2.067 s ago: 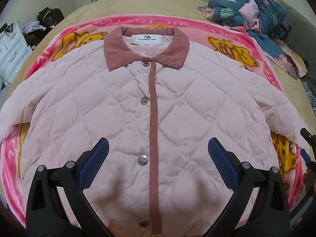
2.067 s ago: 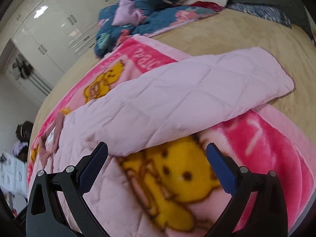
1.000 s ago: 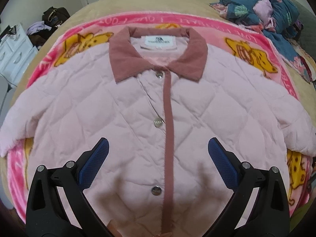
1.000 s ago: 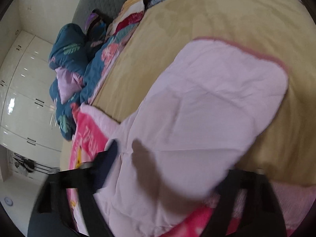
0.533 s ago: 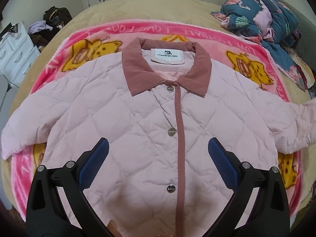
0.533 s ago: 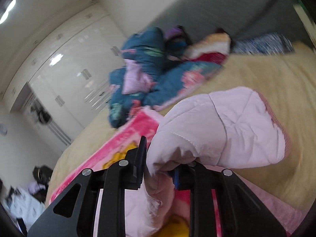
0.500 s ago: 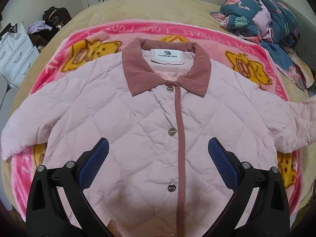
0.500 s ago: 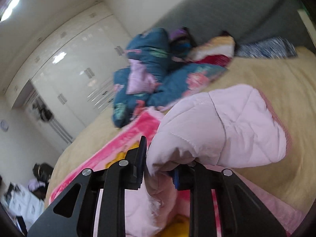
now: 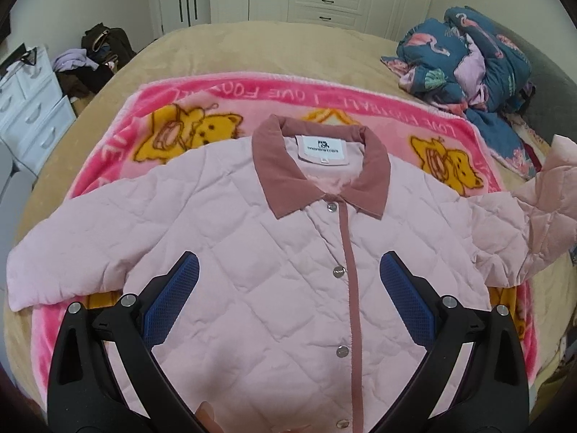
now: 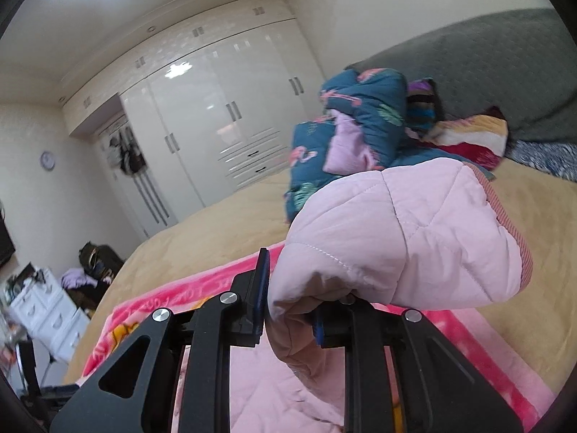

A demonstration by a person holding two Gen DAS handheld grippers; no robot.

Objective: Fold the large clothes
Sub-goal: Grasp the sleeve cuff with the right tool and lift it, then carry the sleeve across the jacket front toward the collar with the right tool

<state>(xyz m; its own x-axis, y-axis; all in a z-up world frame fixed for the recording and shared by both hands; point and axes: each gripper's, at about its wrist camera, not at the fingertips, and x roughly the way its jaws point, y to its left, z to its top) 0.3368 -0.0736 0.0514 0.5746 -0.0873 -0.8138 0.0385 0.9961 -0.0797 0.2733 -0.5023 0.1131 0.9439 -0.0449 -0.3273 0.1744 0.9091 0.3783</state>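
Observation:
A pale pink quilted jacket (image 9: 281,252) with a dusty-rose collar and snap front lies face up on a pink cartoon blanket (image 9: 223,97). My left gripper (image 9: 288,288) hovers open above its lower front, nothing between the blue pads. The jacket's right-hand sleeve (image 9: 541,213) is lifted off the bed at the right edge of the left wrist view. In the right wrist view my right gripper (image 10: 292,310) is shut on that sleeve (image 10: 396,238), whose cuff end bulges up over the jaws. The jacket's other sleeve lies flat at the left.
The blanket covers a tan bed (image 9: 270,47). A heap of blue flamingo-print bedding (image 9: 465,57) sits at the bed's far right corner, against a grey headboard (image 10: 487,72). White wardrobes (image 10: 223,126) line the far wall; white drawers (image 9: 29,108) and a bag stand left.
My right gripper closed on the sleeve and raised it off the bed, rolling level. The left gripper rose and drew back, so more of the jacket and bed shows.

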